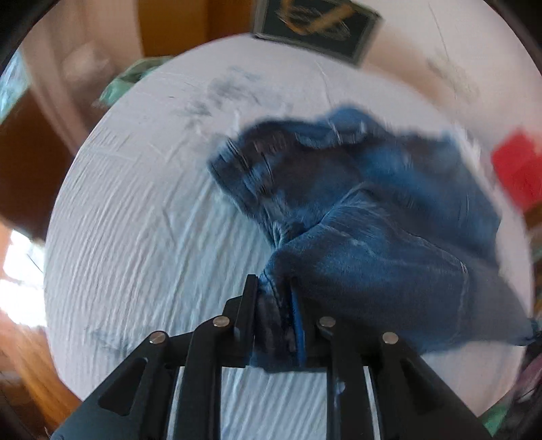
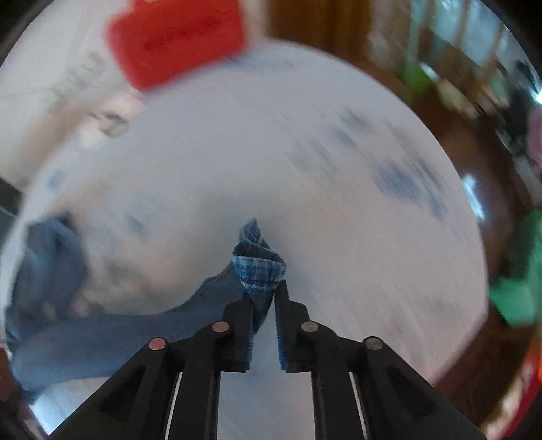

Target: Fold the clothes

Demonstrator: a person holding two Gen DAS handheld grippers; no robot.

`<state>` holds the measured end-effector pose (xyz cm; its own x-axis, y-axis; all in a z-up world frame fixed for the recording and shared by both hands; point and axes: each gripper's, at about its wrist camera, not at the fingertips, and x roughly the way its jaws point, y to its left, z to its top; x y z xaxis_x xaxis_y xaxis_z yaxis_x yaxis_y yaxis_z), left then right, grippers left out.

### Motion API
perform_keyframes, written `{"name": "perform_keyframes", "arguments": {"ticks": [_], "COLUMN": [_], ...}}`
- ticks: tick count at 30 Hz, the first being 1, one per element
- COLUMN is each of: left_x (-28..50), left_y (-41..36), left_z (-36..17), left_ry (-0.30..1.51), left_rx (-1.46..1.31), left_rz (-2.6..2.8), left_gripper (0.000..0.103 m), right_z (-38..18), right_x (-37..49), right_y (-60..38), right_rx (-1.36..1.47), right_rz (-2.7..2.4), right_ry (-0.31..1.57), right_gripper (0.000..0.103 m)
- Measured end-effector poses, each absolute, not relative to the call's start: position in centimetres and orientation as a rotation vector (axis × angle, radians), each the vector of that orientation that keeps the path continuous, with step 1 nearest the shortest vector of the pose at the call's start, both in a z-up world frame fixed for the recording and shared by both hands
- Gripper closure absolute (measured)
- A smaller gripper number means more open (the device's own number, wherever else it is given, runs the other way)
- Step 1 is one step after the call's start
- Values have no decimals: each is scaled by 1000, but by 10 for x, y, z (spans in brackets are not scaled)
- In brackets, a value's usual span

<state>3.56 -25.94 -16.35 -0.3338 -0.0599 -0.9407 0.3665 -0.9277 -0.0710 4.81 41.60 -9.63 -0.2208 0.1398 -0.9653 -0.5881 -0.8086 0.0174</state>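
Note:
A pair of blue jeans (image 1: 366, 203) lies bunched over a bed with a white sheet (image 1: 142, 220). My left gripper (image 1: 272, 284) is shut on a thick edge of the denim, which fills the gap between its fingers and spreads up and to the right. In the right wrist view my right gripper (image 2: 263, 291) is shut on a folded corner of the jeans (image 2: 259, 264). From there the cloth trails off to the lower left. Both views are blurred by motion.
A red box (image 1: 518, 172) sits at the bed's right side and shows at the top of the right wrist view (image 2: 179, 40). A dark framed picture (image 1: 318, 27) leans at the far end. Green cloth (image 1: 125, 81) lies at the bed's far left edge. Wooden floor surrounds the bed.

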Motion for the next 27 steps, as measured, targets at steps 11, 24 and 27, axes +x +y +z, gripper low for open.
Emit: {"name": "perform_keyframes", "arguments": {"ticks": [11, 24, 27], "left_x": [48, -63, -85], "left_y": [-277, -298, -291], "left_z": [-99, -187, -204], "left_ry": [504, 372, 308], "left_rx": [1474, 1584, 1614], "left_rz": [-2334, -2203, -2230], "left_gripper": [38, 31, 31], "right_z": [-106, -128, -139], "right_x": [53, -112, -137], "right_y": [420, 288, 252], "right_rx": [-1599, -1766, -1812], "right_rz": [2126, 2515, 2541], "right_ry": [497, 414, 349], "right_gripper": [15, 13, 13]}}
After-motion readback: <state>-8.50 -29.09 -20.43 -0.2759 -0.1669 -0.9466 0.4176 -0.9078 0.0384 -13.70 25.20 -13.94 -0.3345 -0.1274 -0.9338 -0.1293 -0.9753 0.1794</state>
